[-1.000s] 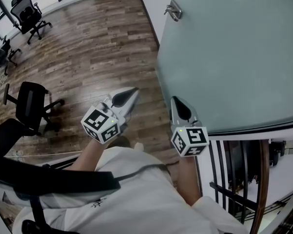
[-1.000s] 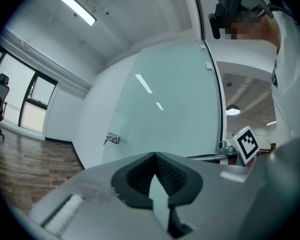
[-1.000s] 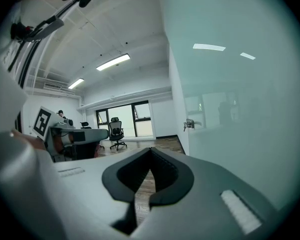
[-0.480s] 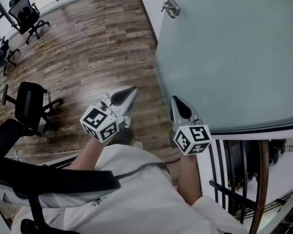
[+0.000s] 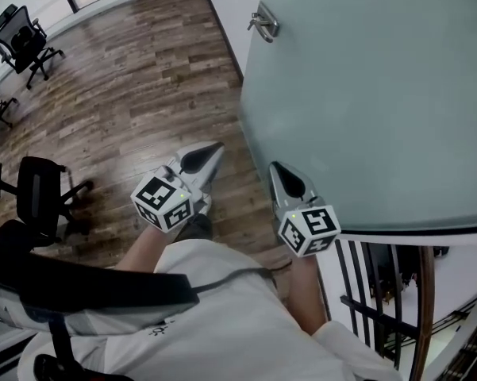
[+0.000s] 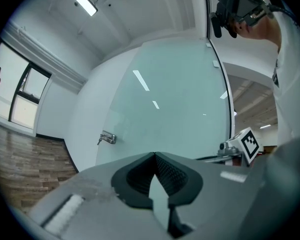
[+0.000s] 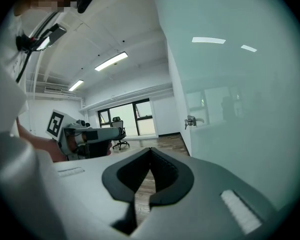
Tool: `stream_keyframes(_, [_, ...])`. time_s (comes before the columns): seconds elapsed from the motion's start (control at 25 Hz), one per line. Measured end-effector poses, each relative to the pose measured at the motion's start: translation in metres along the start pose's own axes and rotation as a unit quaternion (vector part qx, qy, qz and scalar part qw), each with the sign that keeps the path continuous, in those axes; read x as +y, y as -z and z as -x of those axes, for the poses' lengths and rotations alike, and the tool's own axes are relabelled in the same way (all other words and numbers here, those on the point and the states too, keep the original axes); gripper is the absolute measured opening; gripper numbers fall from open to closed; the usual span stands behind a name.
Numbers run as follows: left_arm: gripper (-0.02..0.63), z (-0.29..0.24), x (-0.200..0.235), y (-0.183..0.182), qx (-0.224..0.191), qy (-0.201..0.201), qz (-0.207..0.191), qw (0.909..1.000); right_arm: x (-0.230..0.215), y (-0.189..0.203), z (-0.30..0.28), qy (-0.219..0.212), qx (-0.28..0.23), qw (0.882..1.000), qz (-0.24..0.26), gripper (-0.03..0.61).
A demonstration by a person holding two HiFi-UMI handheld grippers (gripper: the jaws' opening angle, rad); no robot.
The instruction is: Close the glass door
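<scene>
Left claw [image 5: 215, 148] and right claw [image 5: 275, 168], ribbed tips together, near the frosted glass door [image 5: 365, 94].

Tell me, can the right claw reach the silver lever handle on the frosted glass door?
Probably, after a step forward: nothing stands between the right claw and the silver lever handle farther along the frosted glass door.

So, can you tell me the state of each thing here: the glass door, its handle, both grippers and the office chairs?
Glass door: frosted, upright, touched by neither gripper; whether it is latched cannot be told.
Door handle: free, nothing grips it.
Left gripper: fingers together, empty.
Right gripper: fingers together, empty.
Office chairs: upright, nobody sits on them.
</scene>
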State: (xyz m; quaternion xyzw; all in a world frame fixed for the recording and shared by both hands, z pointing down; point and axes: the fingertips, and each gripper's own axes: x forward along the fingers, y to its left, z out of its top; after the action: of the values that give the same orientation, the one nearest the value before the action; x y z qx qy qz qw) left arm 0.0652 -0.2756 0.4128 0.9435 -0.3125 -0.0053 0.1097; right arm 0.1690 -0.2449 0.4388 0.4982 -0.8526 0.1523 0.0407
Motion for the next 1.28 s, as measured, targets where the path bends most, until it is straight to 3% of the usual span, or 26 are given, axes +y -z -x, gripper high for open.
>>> stream_keyframes(0.44, [0.005, -0.051, 0.089, -0.029, -0.004, 0.032, 0.011, 0.9994, -0.036, -0.038, -0.088, 0.046, 0.013, 0.999, 0.019, 0.009])
stream_keyframes(0.88, [0.005, -0.082, 0.19, -0.055, -0.006, 0.049, 0.007, 0.9987, -0.066, -0.078, -0.185, 0.086, -0.006, 0.996, 0.014, 0.009])
stream_keyframes(1.28, [0.005, -0.098, 0.235, -0.061, -0.013, 0.055, 0.02, 0.9982, -0.087, -0.093, -0.223, 0.108, 0.0, 0.994, 0.026, 0.009])
